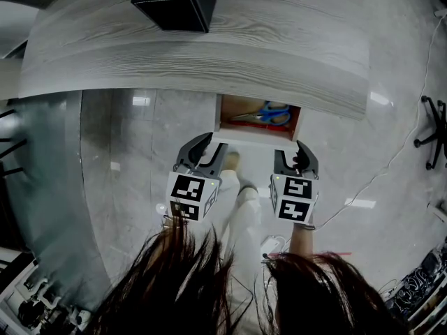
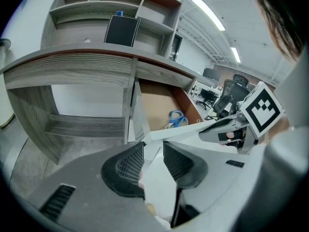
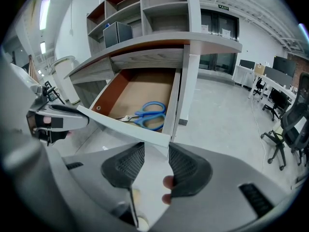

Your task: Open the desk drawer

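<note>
Facing the drawer front (image 1: pixel 255 139), left gripper (image 2: pixel 153 146) and right gripper (image 3: pixel 157 149) have jaws apart, a corner at twelve o'clock each; it runs nine-to-three.

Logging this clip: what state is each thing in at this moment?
drawer: pulled open.
scissors: lying flat in the drawer, blades shut.
left gripper: open, at the drawer front's edge.
right gripper: open, at the drawer front's edge.
black box: upright on the desktop.

head: we look steeply down on desk (image 1: pixel 244 47) | gripper views: we face drawer (image 3: pixel 130 93) closely, from left and right | shared: drawer
</note>
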A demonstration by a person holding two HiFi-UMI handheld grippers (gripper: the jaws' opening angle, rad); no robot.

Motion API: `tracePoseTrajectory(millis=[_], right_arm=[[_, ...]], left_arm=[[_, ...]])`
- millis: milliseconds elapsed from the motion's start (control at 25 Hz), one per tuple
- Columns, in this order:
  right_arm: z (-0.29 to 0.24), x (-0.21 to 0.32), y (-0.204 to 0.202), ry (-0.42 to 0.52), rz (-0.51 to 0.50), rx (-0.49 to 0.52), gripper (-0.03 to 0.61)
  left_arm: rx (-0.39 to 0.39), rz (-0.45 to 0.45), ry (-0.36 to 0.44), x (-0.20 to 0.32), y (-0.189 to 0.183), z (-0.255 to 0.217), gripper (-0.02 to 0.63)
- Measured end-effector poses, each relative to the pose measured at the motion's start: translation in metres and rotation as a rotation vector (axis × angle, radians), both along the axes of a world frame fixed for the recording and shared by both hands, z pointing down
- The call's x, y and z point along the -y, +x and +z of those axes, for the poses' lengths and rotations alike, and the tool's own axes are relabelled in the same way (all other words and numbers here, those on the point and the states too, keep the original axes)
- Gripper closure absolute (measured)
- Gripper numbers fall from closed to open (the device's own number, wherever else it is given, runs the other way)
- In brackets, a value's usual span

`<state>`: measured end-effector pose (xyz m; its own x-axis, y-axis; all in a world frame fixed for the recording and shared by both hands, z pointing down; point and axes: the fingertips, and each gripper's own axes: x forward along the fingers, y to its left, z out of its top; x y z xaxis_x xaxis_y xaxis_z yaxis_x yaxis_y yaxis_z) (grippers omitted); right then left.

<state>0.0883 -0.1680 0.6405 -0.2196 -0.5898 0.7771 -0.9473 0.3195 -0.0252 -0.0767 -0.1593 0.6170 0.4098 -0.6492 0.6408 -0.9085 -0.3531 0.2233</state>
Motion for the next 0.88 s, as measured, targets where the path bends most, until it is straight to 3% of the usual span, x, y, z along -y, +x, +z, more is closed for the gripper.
tracePoseTrajectory(millis=[880], right_arm=[[0.008,-0.042,-0.010,-0.061,-0.055,0.025,0.416]], left_arm=[[0.024,-0.056,-0.014,-0.029,-0.004,0.000,0.495]])
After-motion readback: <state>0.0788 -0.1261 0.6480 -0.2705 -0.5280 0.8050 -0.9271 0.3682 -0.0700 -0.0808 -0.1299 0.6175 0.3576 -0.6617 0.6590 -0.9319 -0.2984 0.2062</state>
